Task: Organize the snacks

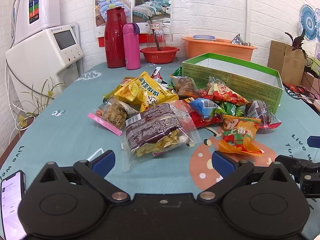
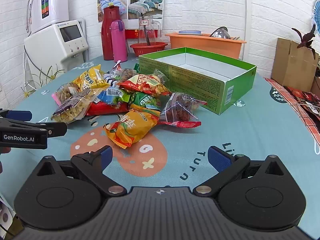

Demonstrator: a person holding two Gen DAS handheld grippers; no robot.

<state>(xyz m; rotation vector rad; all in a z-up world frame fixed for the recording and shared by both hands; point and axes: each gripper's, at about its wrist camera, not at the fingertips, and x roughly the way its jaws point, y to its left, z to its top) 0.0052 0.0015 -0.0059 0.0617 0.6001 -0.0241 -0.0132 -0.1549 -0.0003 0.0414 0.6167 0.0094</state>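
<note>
A pile of snack packets lies on the teal tablecloth (image 1: pixel 60 132). Nearest my left gripper (image 1: pixel 163 164) is a clear packet with a brown label (image 1: pixel 156 132); the gripper is open and empty just short of it. An orange packet (image 1: pixel 240 136) lies at the pile's near right; it also shows in the right wrist view (image 2: pixel 132 128). My right gripper (image 2: pixel 160 159) is open and empty, just short of that packet. An open green box (image 2: pixel 198 78) stands empty behind the pile; it also shows in the left wrist view (image 1: pixel 234 78).
A red flask (image 1: pixel 115 38), a pink bottle (image 1: pixel 131 46), a glass jug in a red bowl (image 1: pixel 160 54) and an orange tub (image 1: pixel 218 47) stand at the back. A phone (image 1: pixel 12 198) lies at the near left. A white machine (image 1: pixel 44 54) stands left.
</note>
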